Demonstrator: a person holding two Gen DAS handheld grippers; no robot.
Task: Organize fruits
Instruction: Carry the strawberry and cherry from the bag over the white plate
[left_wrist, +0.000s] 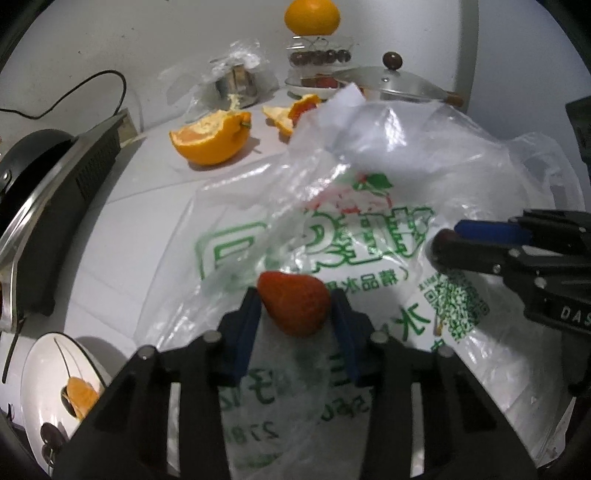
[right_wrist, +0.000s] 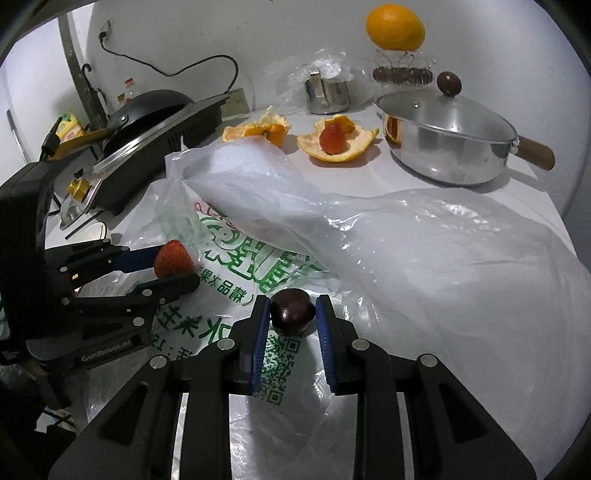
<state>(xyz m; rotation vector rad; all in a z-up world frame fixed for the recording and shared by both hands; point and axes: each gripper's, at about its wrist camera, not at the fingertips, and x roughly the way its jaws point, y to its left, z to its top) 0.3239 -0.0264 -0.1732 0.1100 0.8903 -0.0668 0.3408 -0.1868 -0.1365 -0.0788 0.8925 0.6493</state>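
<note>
My left gripper (left_wrist: 295, 306) is shut on a red strawberry (left_wrist: 293, 302) and holds it above a crumpled clear plastic bag (left_wrist: 369, 192) with green print. It also shows in the right wrist view (right_wrist: 173, 271), at the left, with the strawberry (right_wrist: 173, 257) in it. My right gripper (right_wrist: 291, 317) is shut on a dark cherry (right_wrist: 291, 312) over the same bag (right_wrist: 406, 258). A second strawberry (right_wrist: 332, 138) lies on an orange peel (right_wrist: 340, 146). A whole orange (right_wrist: 394, 26) sits on a stand at the back.
A steel pot with a lid (right_wrist: 447, 140) stands at the back right. A stove with a black pan (right_wrist: 147, 125) is at the left. A cut orange piece (left_wrist: 210, 138) lies behind the bag. A white plate (left_wrist: 55, 391) sits at the lower left.
</note>
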